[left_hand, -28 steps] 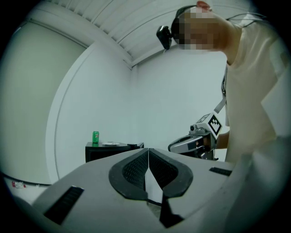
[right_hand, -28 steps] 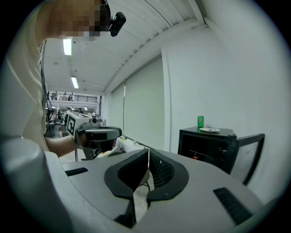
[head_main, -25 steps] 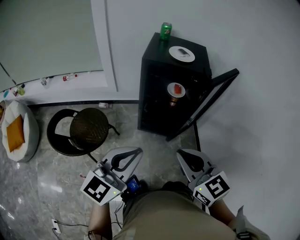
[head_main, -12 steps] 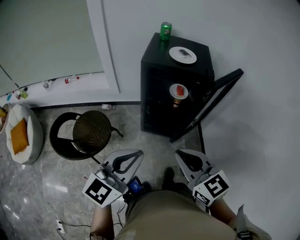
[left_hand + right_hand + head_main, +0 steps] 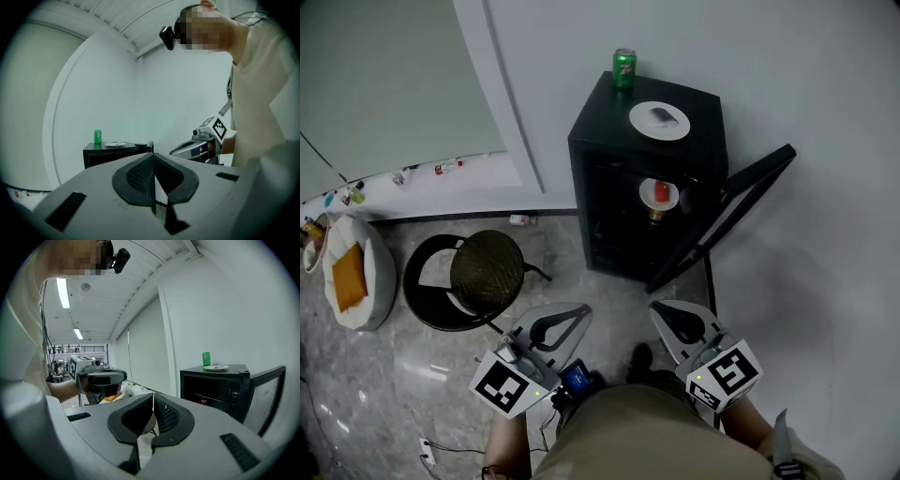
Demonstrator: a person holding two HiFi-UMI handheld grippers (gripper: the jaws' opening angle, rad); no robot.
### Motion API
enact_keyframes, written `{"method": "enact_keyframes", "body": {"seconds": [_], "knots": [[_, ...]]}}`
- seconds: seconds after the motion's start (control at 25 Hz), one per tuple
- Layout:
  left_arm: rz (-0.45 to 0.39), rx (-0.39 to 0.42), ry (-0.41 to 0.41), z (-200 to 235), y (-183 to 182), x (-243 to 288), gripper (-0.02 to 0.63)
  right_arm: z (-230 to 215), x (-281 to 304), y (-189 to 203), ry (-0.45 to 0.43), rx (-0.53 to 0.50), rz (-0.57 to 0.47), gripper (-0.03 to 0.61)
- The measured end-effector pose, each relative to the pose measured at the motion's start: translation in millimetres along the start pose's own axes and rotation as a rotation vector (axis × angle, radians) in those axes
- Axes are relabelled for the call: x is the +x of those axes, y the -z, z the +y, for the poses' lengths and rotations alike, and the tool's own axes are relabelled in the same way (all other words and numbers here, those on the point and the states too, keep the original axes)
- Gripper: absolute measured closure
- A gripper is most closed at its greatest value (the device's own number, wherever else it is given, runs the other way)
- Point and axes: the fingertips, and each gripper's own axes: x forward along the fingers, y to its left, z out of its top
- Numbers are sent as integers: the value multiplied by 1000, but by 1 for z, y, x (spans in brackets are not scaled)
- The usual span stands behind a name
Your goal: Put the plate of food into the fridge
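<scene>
A small black fridge (image 5: 642, 178) stands against the white wall with its door (image 5: 727, 216) swung open to the right. On its top lie a white plate with a dark bit of food (image 5: 660, 119) and a green can (image 5: 623, 67). A second plate with red food (image 5: 659, 194) sits on a shelf inside. The plate on top (image 5: 216, 367) and the can (image 5: 206, 358) also show in the right gripper view. My left gripper (image 5: 569, 319) and right gripper (image 5: 664, 313) hover low in front of the fridge, both shut and empty, well short of it.
A round black stool (image 5: 473, 277) stands left of the fridge. A white cushion with an orange item (image 5: 356, 272) lies at the far left by the wall. Small items line the baseboard (image 5: 441, 171). Cables (image 5: 441, 450) trail on the marble floor.
The view has shifted: the fridge now appears slightly lower and nearer, the stool and cushion have slid down and right. Both grippers stay shut and empty in front of me.
</scene>
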Motion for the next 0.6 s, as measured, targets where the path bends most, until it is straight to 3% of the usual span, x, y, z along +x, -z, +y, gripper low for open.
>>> {"method": "enact_keyframes", "body": {"seconds": [0.28,0.6], "knots": [[14,-33,2,-6,-9,46,603,-47,-7,2,-51,42,-2,557],[63,-3,-36,-12,-11,96,603,-104,-22,6,-59,55,16,557]]}}
